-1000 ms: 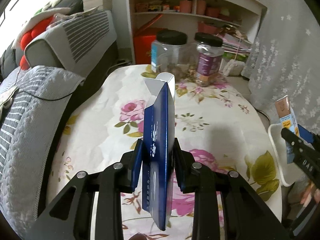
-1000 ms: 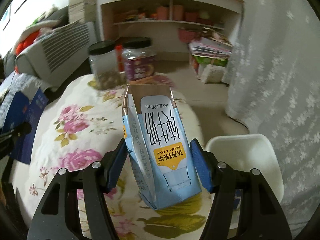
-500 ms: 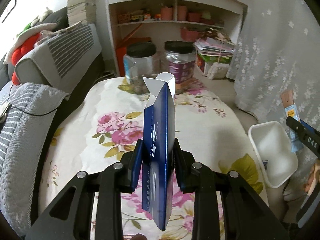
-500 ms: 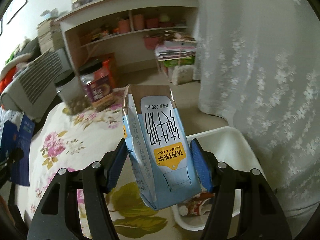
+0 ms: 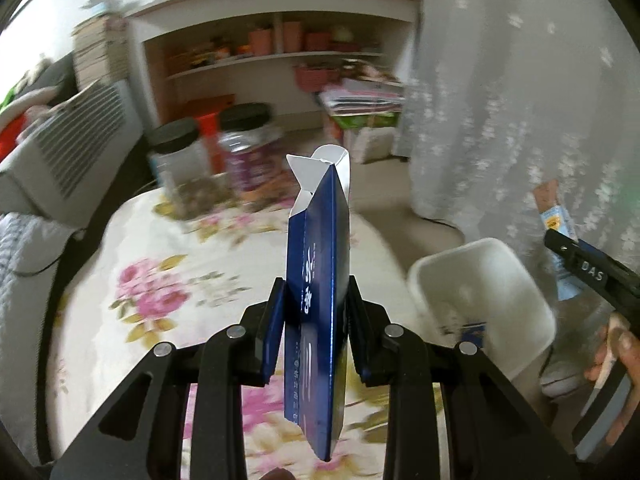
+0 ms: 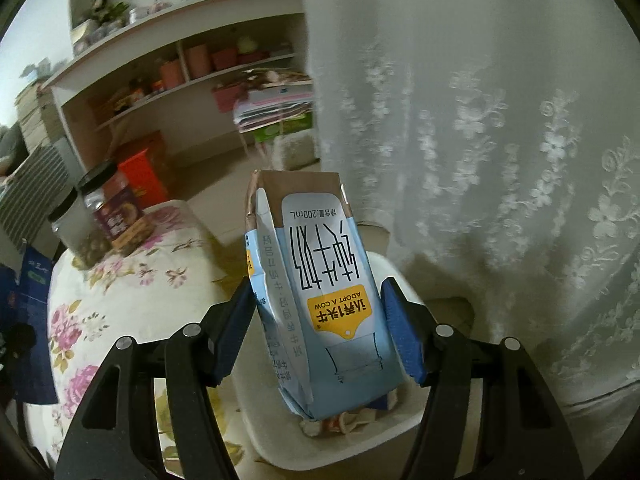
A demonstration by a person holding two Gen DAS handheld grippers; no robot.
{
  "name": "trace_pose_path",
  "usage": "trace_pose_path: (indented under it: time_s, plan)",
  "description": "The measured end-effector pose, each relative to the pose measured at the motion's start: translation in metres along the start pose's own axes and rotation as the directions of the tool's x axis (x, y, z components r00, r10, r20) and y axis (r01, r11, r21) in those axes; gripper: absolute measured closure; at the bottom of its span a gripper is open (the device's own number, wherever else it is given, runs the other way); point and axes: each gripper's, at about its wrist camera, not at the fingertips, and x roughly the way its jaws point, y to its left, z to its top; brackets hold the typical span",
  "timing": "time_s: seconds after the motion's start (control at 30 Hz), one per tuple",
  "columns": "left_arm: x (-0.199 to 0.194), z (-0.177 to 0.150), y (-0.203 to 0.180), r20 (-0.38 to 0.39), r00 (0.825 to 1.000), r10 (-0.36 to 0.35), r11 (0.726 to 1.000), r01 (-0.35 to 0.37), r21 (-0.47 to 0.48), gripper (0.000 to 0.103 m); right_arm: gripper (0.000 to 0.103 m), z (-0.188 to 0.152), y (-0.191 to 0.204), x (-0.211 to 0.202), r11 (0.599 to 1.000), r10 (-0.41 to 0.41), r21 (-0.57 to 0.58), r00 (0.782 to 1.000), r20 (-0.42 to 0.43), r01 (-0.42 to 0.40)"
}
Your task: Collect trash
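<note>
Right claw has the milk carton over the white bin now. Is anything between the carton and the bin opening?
Nothing visible does. The milk carton, clamped in the right claw, hangs directly above the open white bin, which has no lid. Only some trash lies at its bottom, below the carton.

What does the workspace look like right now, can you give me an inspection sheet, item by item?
Surface: table under a floral cloth.
Job's things: flattened blue box in the left gripper; light blue milk carton in the right gripper, over the white bin beside the table.
Clutter: two black-lidded jars at the table's far end; scraps of trash already in the bin.
Grippers: left jaws shut on the box; right jaws shut on the carton.
Cables: a thin dark cord on the grey striped sofa cover at the left.
Surroundings: shelf unit with pots, lace curtain, stacked papers on the floor.
</note>
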Motion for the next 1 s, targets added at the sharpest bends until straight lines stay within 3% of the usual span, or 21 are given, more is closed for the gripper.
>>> trace_pose_path:
  time_s: [0.07,0.13,0.43,0.63,0.83,1.0]
  plan:
    - [0.004,0.005,-0.026,0.004,1.0,-0.025,0.999,0.025,0.027,0.074,0.034,0.003,-0.017,-0.002,0.999,-0.012,0.031,1.0,0.005,0.012]
    - [0.009,0.01,-0.048,0.003,0.999,-0.051,0.998,0.051,0.044,0.074,0.02,0.005,-0.036,-0.004,0.997,-0.021,0.081,1.0,0.012,0.02]
    - [0.03,0.024,-0.141,-0.021,0.991,-0.131,0.981,0.133,0.144,0.071,0.016,0.008,-0.116,-0.019,0.956,-0.051,0.292,0.998,0.04,0.037]
    - [0.039,0.029,-0.19,-0.033,0.985,-0.172,0.964,0.175,0.198,0.053,0.015,0.001,-0.159,-0.022,0.923,-0.097,0.375,0.995,0.024,0.081]
    - [0.033,0.023,-0.202,-0.032,0.983,-0.178,0.956,0.181,0.232,0.036,0.012,-0.006,-0.176,-0.023,0.906,-0.127,0.408,0.992,0.006,0.114]
    - [0.024,0.018,-0.185,-0.003,0.991,-0.136,0.965,0.133,0.226,0.028,0.008,-0.004,-0.153,-0.03,0.93,-0.142,0.347,0.989,0.031,0.122]
